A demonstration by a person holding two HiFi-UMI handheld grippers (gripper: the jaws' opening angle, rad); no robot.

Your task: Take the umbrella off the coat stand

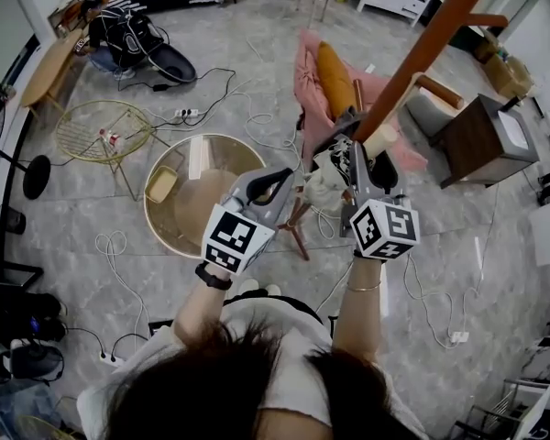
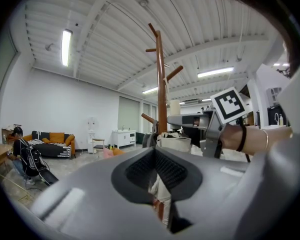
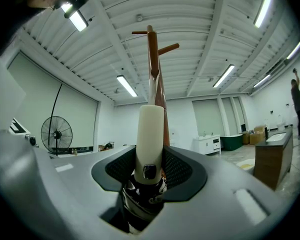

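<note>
The brown wooden coat stand [image 1: 422, 53] rises close in front of me. The umbrella [image 3: 150, 139], with a cream handle over a black folded body, stands upright against the pole [image 3: 153, 59]. My right gripper [image 3: 150, 171] is shut on the handle, a pad pressed to each side. In the head view it [image 1: 367, 149] reaches in at the pole, where the handle [image 1: 382, 138] shows. My left gripper [image 1: 289, 174] hovers just left of the stand, shut and holding nothing. From the left gripper view [image 2: 157, 159], the stand [image 2: 161, 84] carries a cream bag [image 2: 175, 144].
A round glass table [image 1: 165, 223] and a yellow wire table [image 1: 101, 131] stand to the left. A pink chair with an orange cushion [image 1: 335, 76] is behind the stand, a brown cabinet [image 1: 481, 140] to the right. Cables trail over the floor. A person sits at the far left [image 1: 119, 30].
</note>
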